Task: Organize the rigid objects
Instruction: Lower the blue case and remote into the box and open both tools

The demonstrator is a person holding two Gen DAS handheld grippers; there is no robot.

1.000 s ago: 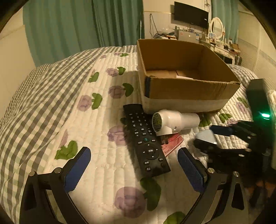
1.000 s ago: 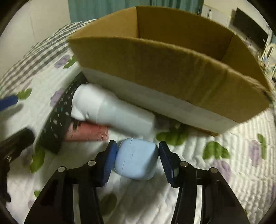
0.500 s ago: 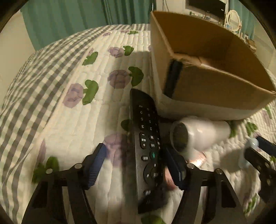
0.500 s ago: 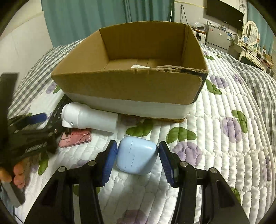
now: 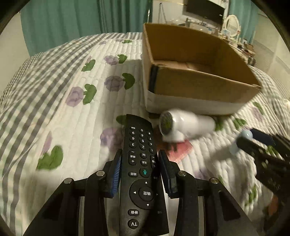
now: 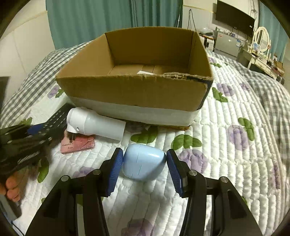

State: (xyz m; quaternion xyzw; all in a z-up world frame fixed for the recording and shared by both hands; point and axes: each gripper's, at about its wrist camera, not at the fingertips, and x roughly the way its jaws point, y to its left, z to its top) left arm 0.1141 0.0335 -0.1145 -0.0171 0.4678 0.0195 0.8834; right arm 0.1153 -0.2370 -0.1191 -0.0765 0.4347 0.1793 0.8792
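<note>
My left gripper [image 5: 141, 168] is shut on a black TV remote [image 5: 140, 163], its blue pads against both long sides. My right gripper [image 6: 144, 163] is shut on a pale blue earbud case [image 6: 144, 164] and holds it above the quilt. An open cardboard box [image 6: 137, 90] stands behind, also in the left wrist view [image 5: 195, 89]. A white plug-in device [image 6: 96, 124] lies in front of the box on a pink card [image 6: 78, 144]; both show in the left wrist view too, the device [image 5: 184, 127] and the card [image 5: 181, 150].
Everything lies on a bed with a white floral quilt [image 6: 226, 145] and a grey checked blanket [image 5: 36, 72]. Teal curtains [image 6: 90, 20] hang behind. A TV [image 6: 233, 14] and a cluttered dresser [image 6: 262, 54] stand at the far right.
My left gripper has closed its pads onto the remote and lifted it slightly. My right gripper has risen with the blue case, away from the box front.
</note>
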